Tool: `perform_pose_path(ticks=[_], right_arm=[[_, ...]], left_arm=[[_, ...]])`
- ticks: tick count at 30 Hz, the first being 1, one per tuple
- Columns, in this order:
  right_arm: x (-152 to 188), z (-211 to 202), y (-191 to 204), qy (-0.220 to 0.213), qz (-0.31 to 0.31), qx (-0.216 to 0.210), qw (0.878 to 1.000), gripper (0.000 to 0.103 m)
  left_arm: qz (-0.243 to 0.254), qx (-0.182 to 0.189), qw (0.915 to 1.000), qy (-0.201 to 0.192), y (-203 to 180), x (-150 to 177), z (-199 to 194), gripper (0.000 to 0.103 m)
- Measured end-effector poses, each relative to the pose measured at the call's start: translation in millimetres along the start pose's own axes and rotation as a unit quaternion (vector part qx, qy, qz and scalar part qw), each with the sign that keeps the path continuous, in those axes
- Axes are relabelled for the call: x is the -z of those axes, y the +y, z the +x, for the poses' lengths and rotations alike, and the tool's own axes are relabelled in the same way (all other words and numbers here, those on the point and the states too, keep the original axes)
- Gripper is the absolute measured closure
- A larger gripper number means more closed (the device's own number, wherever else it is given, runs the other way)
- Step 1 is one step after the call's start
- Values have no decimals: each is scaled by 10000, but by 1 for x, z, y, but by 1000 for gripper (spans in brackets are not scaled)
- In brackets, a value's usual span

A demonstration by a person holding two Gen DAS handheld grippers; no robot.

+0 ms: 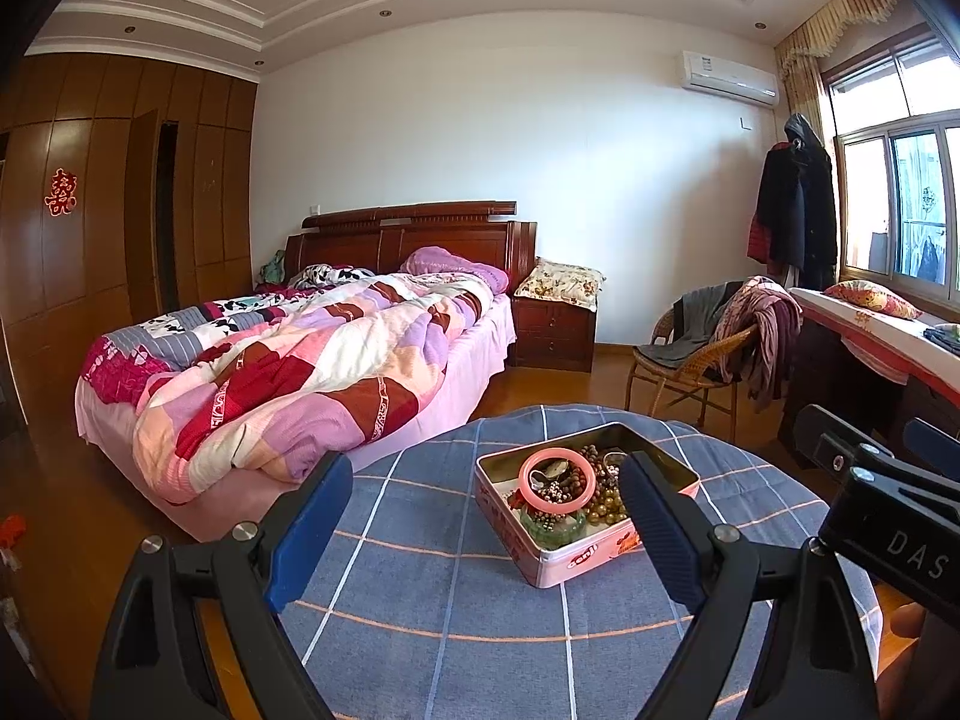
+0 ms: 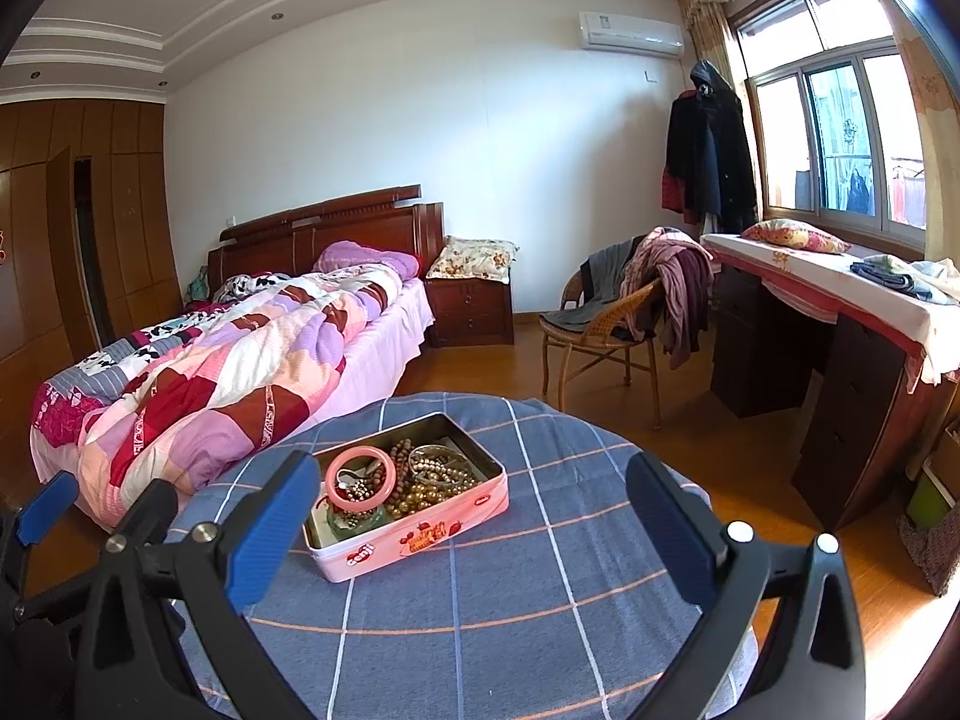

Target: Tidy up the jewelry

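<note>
Open pink tin (image 2: 414, 534) of jewelry sits mid-bench (image 2: 510, 630), away from its round edges, bare cloth all around. Left tongs (image 1: 486, 516) and right tongs (image 2: 474, 516) hover wide open, empty.

Pink tin (image 2: 420, 540) on blue checked cloth (image 2: 510, 600) (white and orange lines).

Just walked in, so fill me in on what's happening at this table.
A person holds a hand-held gripper in each hand over a round table covered with a blue checked cloth. The left hand-held gripper and the right hand-held gripper are both open and empty. Between them sits an open pink tin full of tangled jewelry: a pink bangle on top, brown bead strings, pearl-like beads and a green bangle. Nothing has been lifted out yet.
</note>
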State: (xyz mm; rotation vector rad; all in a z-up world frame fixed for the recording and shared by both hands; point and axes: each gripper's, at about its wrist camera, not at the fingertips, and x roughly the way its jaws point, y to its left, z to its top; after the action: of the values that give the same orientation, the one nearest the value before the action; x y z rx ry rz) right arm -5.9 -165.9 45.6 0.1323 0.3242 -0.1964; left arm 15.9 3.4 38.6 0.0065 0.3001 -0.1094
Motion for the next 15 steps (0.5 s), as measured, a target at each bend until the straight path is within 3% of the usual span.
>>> perform_pose_path(ticks=[15], right_arm=[[-3,-1,1,-4,-2,-12,10000,0]], left_arm=[[28,8,10000,-36,0,1,-2,13]])
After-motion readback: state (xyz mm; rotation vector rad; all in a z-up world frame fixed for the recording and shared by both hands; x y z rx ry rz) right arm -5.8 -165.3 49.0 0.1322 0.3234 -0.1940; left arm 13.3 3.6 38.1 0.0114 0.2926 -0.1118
